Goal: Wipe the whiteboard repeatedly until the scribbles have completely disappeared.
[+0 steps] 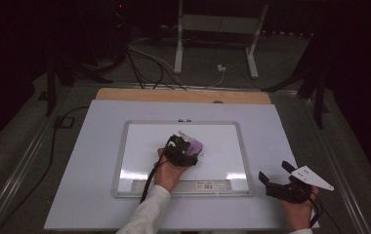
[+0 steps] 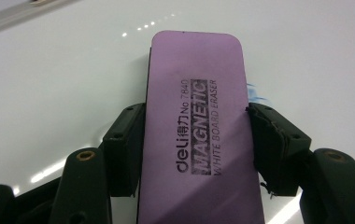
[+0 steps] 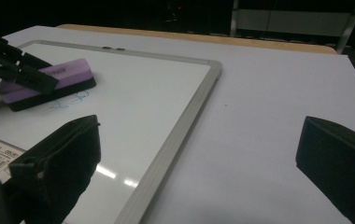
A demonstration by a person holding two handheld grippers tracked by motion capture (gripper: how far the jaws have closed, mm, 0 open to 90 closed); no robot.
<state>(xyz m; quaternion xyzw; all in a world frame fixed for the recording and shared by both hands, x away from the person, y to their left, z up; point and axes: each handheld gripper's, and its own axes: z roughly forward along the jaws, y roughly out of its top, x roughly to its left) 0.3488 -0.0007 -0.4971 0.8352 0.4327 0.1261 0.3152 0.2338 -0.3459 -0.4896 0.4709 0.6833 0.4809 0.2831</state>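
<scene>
High view: left gripper [image 1: 187, 146] at frame centre holds the purple rectangular foam whiteboard eraser [image 1: 194, 145] flat on the white metal-framed whiteboard [image 1: 139, 146]. Right gripper [image 1: 277, 173] idles lower right on the pale table sheet [image 1: 86, 161].

Left gripper view: jaws clamped on both long sides of the eraser [image 2: 196, 121]; blue smear [image 2: 255, 93] at its right edge.

Right gripper view: jaws spread wide, nothing between. Eraser [image 3: 49, 84] upper left, blue marker scribble [image 3: 70, 100] just beside it.

Looks mid-wipe. Next: drag the eraser over the scribble, pad kept flat.
</scene>
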